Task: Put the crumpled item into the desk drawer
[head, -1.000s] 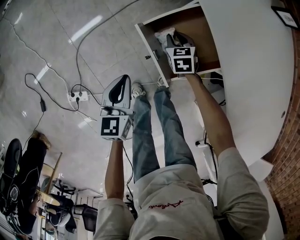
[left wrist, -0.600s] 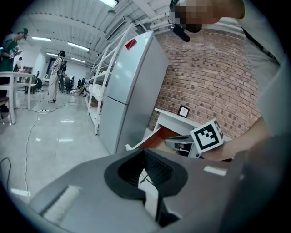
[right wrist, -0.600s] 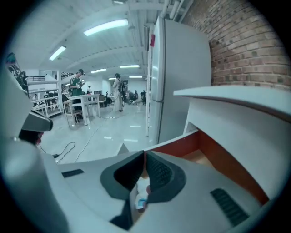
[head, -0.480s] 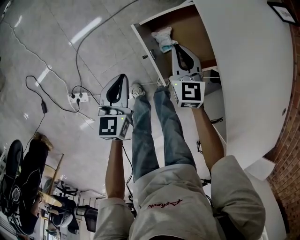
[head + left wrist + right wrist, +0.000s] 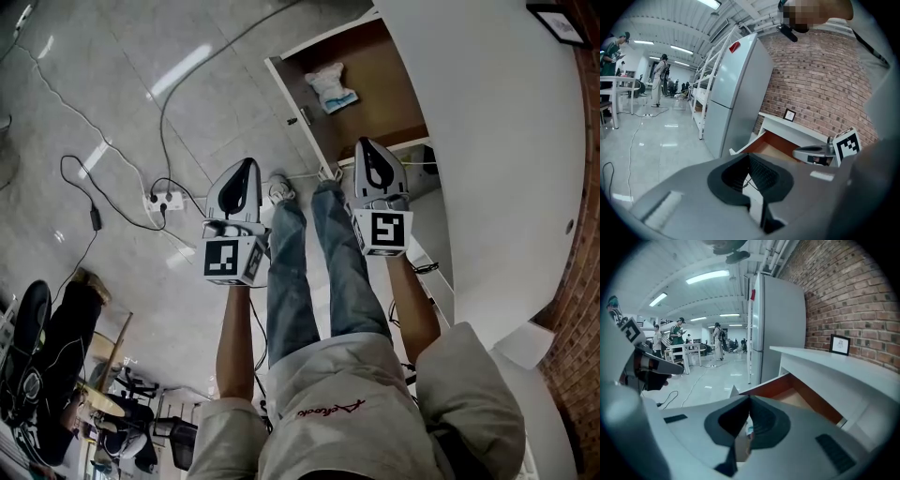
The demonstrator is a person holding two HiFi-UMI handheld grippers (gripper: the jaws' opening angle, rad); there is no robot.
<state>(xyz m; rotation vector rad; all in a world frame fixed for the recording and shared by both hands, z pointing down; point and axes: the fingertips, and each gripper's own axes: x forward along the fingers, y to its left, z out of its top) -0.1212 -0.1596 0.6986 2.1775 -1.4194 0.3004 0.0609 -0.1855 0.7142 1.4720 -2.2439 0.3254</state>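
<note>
Right gripper (image 5: 371,143): I'm holding it just outside the open desk drawer (image 5: 292,103), tilted slightly down. Its jaws have just been closing and are now meeting at the tips, nothing between them. Left gripper (image 5: 247,162) is hanging over the floor, jaws likewise together and empty.

The crumpled item (image 5: 333,86), white with pale blue, is lying inside the drawer, close behind its front panel, toward the corner farther from me. I'm judging it light, soft and crinkly, and a raised fold on top looks best to pinch. Its long axis is running slantwise across the drawer floor, with no distinct end.
</note>
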